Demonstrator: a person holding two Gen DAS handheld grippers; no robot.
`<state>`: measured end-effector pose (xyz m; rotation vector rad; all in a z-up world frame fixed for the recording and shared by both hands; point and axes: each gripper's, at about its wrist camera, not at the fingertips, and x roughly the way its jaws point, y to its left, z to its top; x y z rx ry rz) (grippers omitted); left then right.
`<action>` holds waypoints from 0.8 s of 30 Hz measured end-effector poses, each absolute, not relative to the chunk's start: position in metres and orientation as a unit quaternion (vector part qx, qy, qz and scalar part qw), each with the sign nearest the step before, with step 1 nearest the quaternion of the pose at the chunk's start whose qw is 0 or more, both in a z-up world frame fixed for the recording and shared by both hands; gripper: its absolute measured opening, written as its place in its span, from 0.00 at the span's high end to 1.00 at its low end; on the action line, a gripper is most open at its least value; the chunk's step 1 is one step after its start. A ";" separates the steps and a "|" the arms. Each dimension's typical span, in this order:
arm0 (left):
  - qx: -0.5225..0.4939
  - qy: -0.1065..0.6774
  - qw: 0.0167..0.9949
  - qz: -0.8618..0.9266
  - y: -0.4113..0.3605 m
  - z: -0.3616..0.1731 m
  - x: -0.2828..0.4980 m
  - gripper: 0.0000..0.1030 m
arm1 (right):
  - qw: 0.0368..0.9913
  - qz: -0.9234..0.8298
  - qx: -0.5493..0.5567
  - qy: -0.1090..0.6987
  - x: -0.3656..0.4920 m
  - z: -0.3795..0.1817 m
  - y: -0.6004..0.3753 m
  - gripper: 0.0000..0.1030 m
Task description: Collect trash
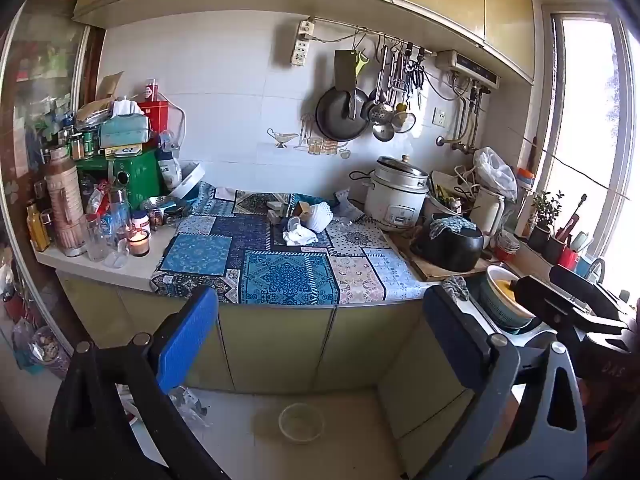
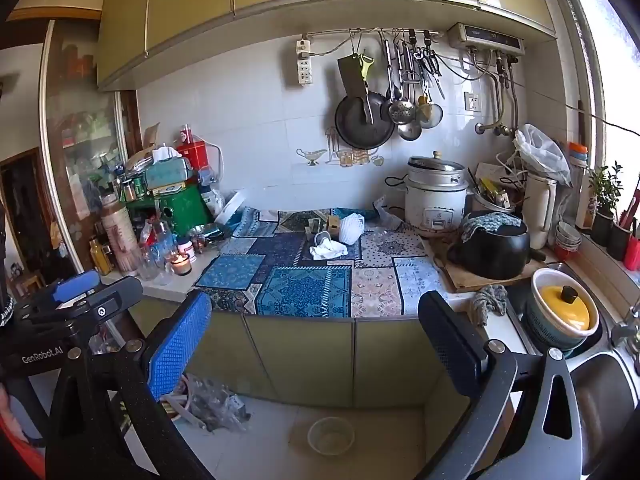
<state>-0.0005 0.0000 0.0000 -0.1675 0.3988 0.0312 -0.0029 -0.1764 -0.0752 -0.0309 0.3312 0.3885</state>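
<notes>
Trash lies on the blue patterned cloth on the counter: a crumpled white tissue, a white foam fruit net, a small tipped cup and a small cardboard box. My left gripper is open and empty, held back from the counter front. My right gripper is open and empty, at a similar distance. Each gripper shows at the edge of the other's view.
A lit candle and bottles crowd the counter's left end. A rice cooker, a black pot and a sink with a yellow-lidded pot stand right. A clear bowl and plastic bags lie on the floor.
</notes>
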 end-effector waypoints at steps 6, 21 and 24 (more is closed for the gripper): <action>-0.086 0.199 0.976 0.013 0.003 0.000 -0.008 0.00 | 0.966 0.196 -0.008 0.169 -0.005 -0.077 -0.182 0.00; -0.084 0.219 0.972 0.012 0.003 -0.003 -0.012 0.00 | 0.965 0.187 -0.012 0.184 -0.014 -0.081 -0.171 0.00; -0.083 0.218 0.972 0.011 0.003 -0.004 -0.012 0.00 | 0.964 0.189 -0.010 0.186 -0.013 -0.082 -0.175 0.00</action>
